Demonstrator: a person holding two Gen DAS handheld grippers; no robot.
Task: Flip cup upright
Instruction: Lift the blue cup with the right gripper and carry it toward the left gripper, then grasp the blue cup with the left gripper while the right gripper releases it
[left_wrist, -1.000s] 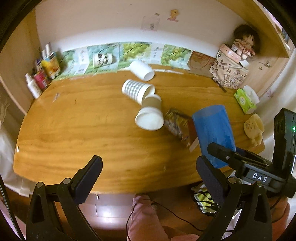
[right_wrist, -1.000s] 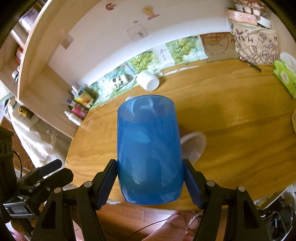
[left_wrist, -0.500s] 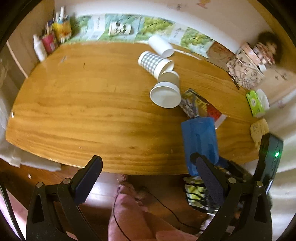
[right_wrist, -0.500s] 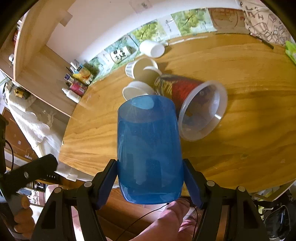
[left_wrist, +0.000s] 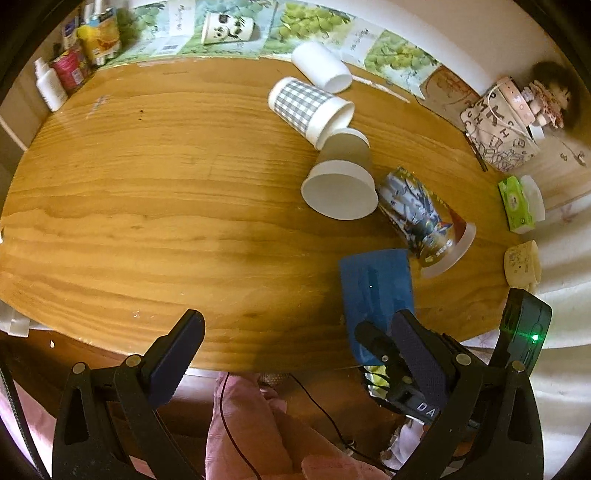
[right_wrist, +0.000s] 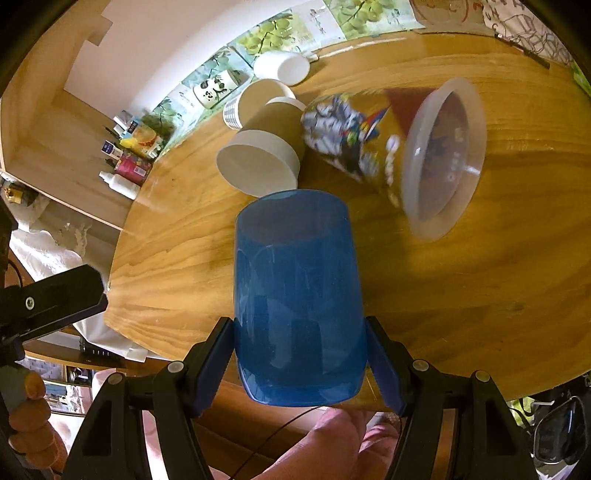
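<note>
While the right gripper (right_wrist: 301, 354) clamps the blue plastic cup (right_wrist: 297, 295) by its sides above the near edge of the wooden table (left_wrist: 147, 192), the cup is not yet set down upright. The left gripper (left_wrist: 295, 354) hangs spread wide, holding nothing.

Translucent blue cup (right_wrist: 299, 295). Grey-and-white gingham paper cup (left_wrist: 308, 109). Tan cup (right_wrist: 264, 157) with white rim band. Plain white cup (left_wrist: 321, 66) at wooden table (left_wrist: 147, 184) far edge. Multicolour printed cup (left_wrist: 424, 221), clear rim. Panda-print white cup (left_wrist: 227, 31). Green tissue pack (left_wrist: 515, 203).
</note>
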